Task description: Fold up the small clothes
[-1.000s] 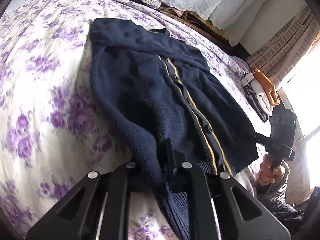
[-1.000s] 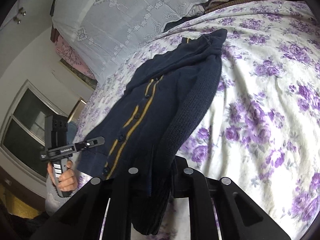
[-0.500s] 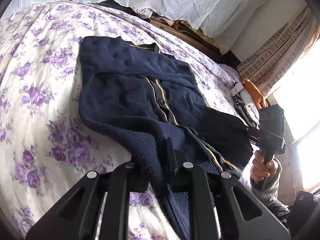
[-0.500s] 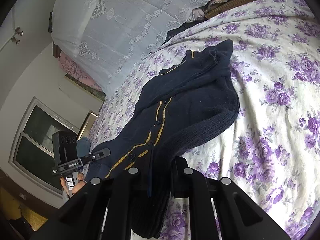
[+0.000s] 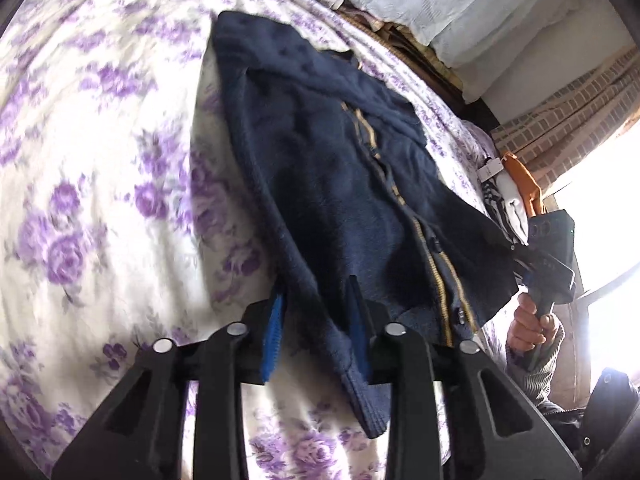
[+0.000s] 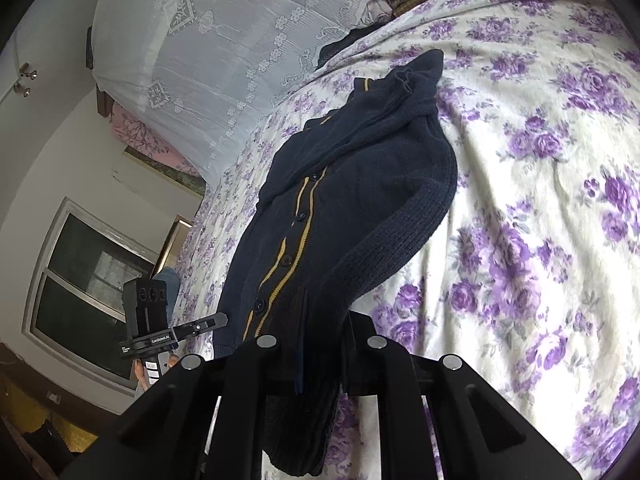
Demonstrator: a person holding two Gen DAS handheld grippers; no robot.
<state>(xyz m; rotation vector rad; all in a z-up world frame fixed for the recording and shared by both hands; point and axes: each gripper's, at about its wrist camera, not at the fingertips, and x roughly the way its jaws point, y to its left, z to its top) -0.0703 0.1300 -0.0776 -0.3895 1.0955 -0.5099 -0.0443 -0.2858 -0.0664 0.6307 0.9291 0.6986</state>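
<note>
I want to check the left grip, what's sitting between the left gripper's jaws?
In the left wrist view, the navy cardigan's hem hangs between the left gripper's jaws, which have just been opening.

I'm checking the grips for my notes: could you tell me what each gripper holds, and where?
Right gripper clamps the navy cardigan by its sleeve cuff. Left gripper has just been opening; the other sleeve lies loose between its jaws.

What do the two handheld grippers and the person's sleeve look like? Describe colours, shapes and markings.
Both grippers are black plastic with silver round bolts. The left gripper has blue pads on its fingers. The right gripper is all black. The sleeve is grey ribbed knit.
</note>
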